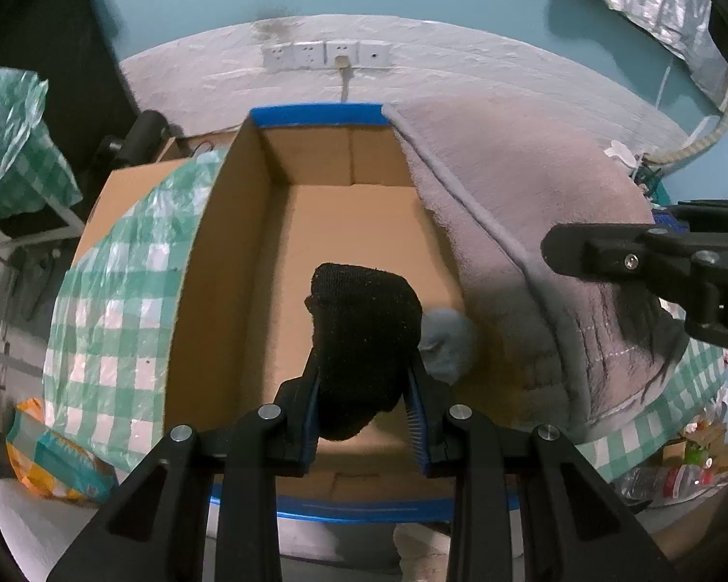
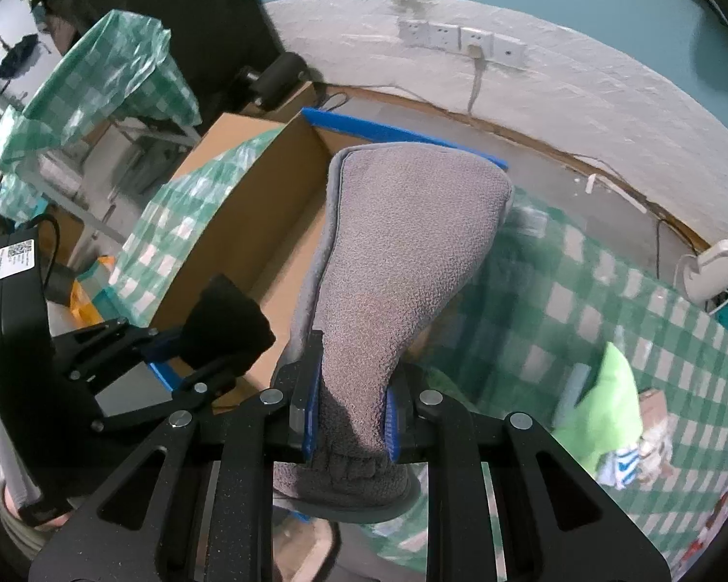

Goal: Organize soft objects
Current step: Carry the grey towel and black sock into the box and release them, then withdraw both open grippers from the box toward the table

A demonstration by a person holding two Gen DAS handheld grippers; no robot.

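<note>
Two grippers are each clenched on something soft above the cardboard box [image 1: 315,223]. The left gripper [image 1: 366,388] pinches a black sock [image 1: 364,325] between its blue-lined fingers [image 1: 310,417]; the sock bulges out past the fingertips and hangs over the near half of the box floor, closer to the right wall than the left. A small grey soft ball [image 1: 449,344] shows just behind the sock, by the right wall; whether it rests on the floor cannot be told. The right gripper [image 2: 352,400] grips a grey towel [image 2: 403,252] at a bunched end, and the rest fans out ahead of the fingers and drapes over the box's right wall, toward the far right corner with its blue-taped rim [image 2: 388,133].

To do this step well, I judge that the sock should be lowered until it nearly meets the floor before letting go, kept off the right wall so the towel has room. The towel probably needs lifting over the wall and drawing toward the box's middle, else it may slide out onto the green checked cloth [image 2: 582,291].

Seen from the left wrist, the sock's long axis runs along the fingers, free end toward the far wall. The towel's runs from the fingers to the far right corner, wide end away.
</note>
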